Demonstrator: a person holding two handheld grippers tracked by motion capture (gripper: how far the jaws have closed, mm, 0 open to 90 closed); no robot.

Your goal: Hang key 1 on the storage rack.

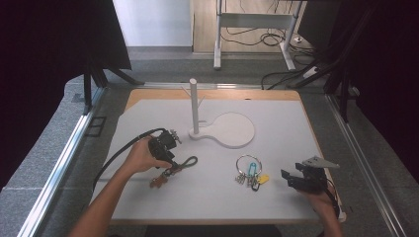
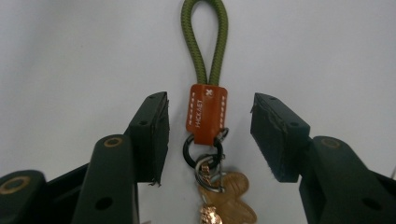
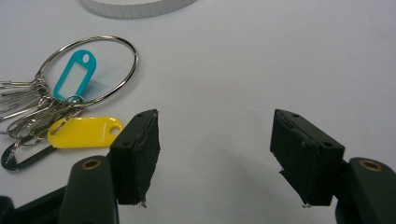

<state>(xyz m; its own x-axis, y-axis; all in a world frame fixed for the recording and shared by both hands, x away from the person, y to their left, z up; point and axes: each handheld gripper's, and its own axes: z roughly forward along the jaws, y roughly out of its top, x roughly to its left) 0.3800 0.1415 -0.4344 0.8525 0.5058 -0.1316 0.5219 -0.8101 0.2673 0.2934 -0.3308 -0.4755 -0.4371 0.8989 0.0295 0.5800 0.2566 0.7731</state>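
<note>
High view first. White board (image 1: 276,197) across the middle of the frame, white peg stand (image 1: 194,106) upright just above centre on its round base. Lower left of centre: left gripper (image 1: 167,163) angled down over a green cord keychain (image 1: 185,163), brown tag end trailing toward the lower left. Lower right: right gripper (image 1: 287,177) parked low, well apart from everything but the key ring (image 1: 248,168) lying just to its left. Nothing hanging on the stand yet, so the hanging work, by the look of it, not begun.

Left gripper view next. Green cord loop (image 2: 204,42) running up out of the top centre, orange leather tag (image 2: 206,114) dead centre between the black jaws, small black ring and a copper-coloured charm (image 2: 229,200) below it at the bottom edge. Stitched tag carrying writing, reading roughly "HKGUAEY", too small to trust. Jaws standing either side of the tag with clear gaps, not yet pressing: unclenched, nothing gripped. Grab lined up but not made; squeeze, lift and carry to the peg all left to do.

Right gripper view last. Jaws wide apart over bare white board, empty. Upper left: big wire ring with a teal blank tag (image 3: 74,74), a yellow blank tag (image 3: 84,132) below, silver keys fanned at the left edge. No writing on either tag. Untouched so far.
</note>
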